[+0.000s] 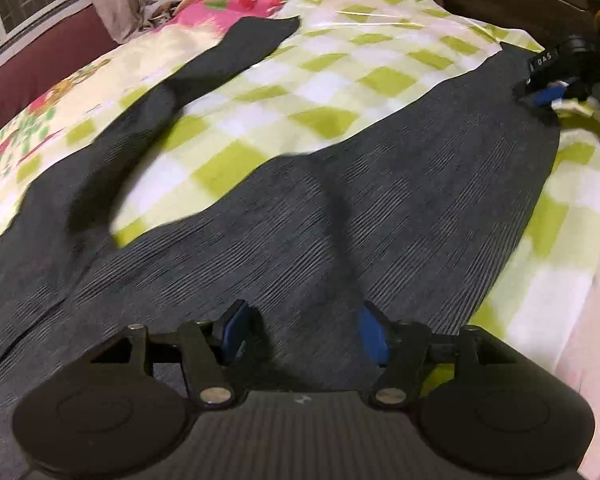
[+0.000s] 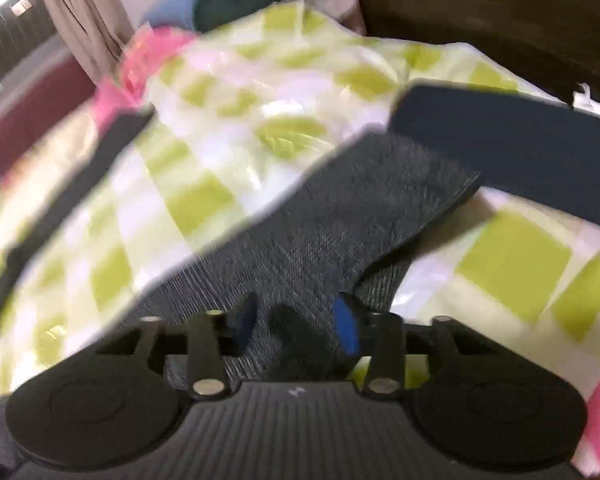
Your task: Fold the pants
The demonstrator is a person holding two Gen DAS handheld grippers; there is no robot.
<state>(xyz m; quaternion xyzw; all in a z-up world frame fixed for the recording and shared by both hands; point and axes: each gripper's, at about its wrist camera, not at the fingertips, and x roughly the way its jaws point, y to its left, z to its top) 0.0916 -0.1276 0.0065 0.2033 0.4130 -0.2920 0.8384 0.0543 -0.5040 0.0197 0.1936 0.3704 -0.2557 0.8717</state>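
Note:
Dark grey ribbed pants (image 1: 380,184) lie spread on a bed with a green and white checked sheet (image 1: 320,80). One leg (image 1: 228,56) runs away to the upper left, and the other reaches to the right. My left gripper (image 1: 304,332) hovers low over the wide part of the pants, blue pads (image 1: 374,336) well apart with flat fabric under them. In the blurred right wrist view, my right gripper (image 2: 296,324) is over a pants leg (image 2: 340,216). Its pads (image 2: 346,328) stand apart, with a small dark hump of cloth between them that they do not press.
A dark wooden headboard (image 2: 460,12) closes the far side. A pink floral cover (image 1: 236,4) and a blue pillow (image 2: 220,0) lie near it. Black and blue clutter (image 1: 556,84) sits at the bed's right edge. A blurred navy slab (image 2: 520,148) lies beyond the leg's end.

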